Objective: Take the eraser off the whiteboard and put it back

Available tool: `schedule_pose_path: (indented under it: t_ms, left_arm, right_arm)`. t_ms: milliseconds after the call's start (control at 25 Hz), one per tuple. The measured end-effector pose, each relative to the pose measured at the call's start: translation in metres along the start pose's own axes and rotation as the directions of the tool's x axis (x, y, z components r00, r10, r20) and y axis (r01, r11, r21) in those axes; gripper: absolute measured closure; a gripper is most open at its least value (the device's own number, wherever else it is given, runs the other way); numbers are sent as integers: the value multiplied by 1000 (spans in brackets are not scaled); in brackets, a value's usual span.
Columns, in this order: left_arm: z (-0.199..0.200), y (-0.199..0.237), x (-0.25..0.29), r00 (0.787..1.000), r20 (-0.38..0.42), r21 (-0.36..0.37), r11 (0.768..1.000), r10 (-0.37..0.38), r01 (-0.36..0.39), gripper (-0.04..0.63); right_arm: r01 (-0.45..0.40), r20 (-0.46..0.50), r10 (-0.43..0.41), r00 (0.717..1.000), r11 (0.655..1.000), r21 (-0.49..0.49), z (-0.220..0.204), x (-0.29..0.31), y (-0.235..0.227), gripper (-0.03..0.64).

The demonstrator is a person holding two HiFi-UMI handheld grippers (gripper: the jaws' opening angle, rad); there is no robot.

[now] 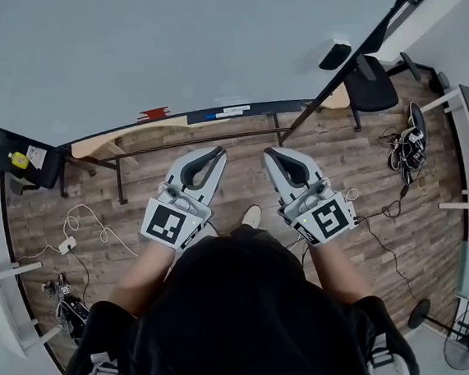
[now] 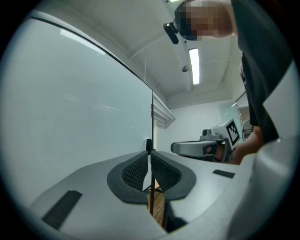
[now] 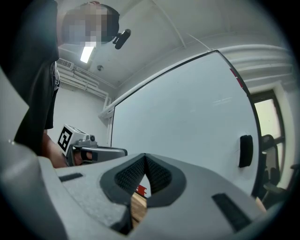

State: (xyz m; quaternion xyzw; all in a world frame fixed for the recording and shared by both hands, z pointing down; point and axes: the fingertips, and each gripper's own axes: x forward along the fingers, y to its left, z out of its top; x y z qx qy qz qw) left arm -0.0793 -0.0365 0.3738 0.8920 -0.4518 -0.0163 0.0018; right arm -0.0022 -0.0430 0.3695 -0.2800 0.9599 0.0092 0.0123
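**Both claws shut and empty, eraser on the whiteboard**

Person stands facing the whiteboard (image 1: 204, 45), one gripper in each hand, both held level and pointing at the board. Left claw (image 2: 148, 153): tips together, nothing between them. Right claw (image 3: 144, 156): fully closed, holds nothing. The two grippers are side by side, apart, neither touching the board. The black eraser (image 3: 245, 151) is stuck upright on the board face near its right edge, well to the right of the right claw and untouched. A small red object (image 1: 154, 114) lies on the board's ledge (image 1: 98, 141), on the left. Wooden floor (image 1: 95, 196) below, black chair (image 1: 371, 87) past the board's right end.
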Motion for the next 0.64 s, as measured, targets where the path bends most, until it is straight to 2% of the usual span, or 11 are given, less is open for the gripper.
schedule_pose_path:
  t_ms: [640]
  left_arm:
    - [1, -4, -12, 1000, -6, 3, 1000, -13, 13, 580]
  right_arm:
    - [-10, -8, 10, 1000, 1000, -12, 2, 1, 16, 615]
